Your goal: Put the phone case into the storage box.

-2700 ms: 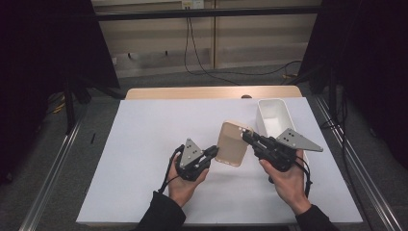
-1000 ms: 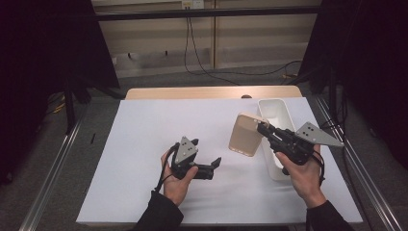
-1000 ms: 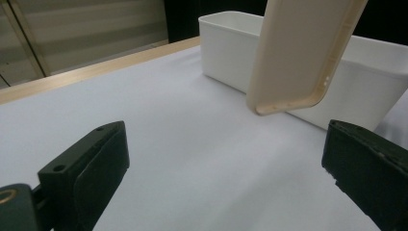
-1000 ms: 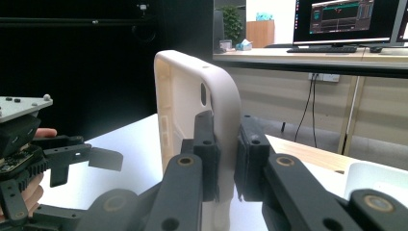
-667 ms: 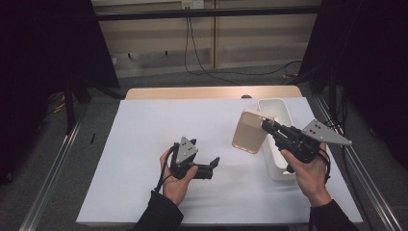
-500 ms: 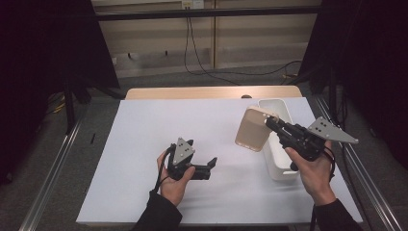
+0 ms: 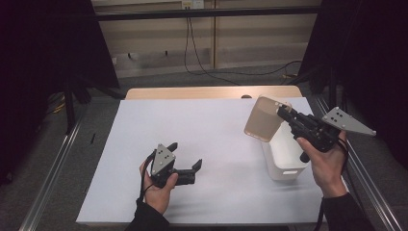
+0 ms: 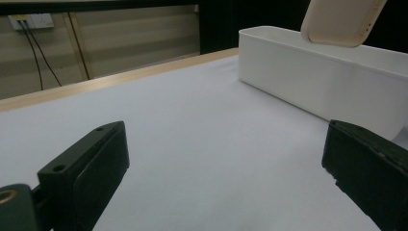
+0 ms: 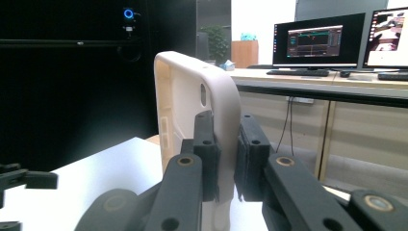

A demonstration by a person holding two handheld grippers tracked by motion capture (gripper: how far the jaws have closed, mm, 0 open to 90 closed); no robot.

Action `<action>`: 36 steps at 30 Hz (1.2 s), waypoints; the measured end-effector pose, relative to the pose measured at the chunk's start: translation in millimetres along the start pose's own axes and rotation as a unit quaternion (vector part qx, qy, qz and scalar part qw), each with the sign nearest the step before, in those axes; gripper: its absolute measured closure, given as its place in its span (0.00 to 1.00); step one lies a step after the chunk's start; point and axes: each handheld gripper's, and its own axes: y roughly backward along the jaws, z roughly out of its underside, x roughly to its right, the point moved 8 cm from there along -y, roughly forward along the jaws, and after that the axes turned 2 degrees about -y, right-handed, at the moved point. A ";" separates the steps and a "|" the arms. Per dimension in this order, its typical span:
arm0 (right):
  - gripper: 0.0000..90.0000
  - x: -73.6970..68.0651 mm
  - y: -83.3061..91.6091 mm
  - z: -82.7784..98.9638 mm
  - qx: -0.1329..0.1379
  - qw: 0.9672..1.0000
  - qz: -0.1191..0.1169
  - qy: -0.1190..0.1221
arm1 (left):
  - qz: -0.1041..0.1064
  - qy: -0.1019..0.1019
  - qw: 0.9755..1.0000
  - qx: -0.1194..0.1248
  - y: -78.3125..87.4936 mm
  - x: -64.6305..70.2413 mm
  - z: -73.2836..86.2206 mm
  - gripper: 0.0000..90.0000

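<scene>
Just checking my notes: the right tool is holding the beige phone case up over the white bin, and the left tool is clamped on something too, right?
Not quite. The left tool is open with nothing between its jaws, as the left gripper view shows. The right tool does hold the beige phone case above the white bin.

I see open desk [image 7: 216,125] left and centre; only the white bin [image 7: 285,156] blocks passage at the right edge.

Right gripper [image 7: 285,111] is carrying beige lid [image 7: 262,119] up and rightward over white bin [image 7: 286,157]; left gripper [image 7: 185,156] is drifting leftward, jaws apart.
</scene>
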 end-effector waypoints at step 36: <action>0.91 59.0 -7.8 -7.5 -0.010 0.998 0.051 0.026 | -0.042 0.044 0.998 0.011 51.4 -59.8 28.2 0.02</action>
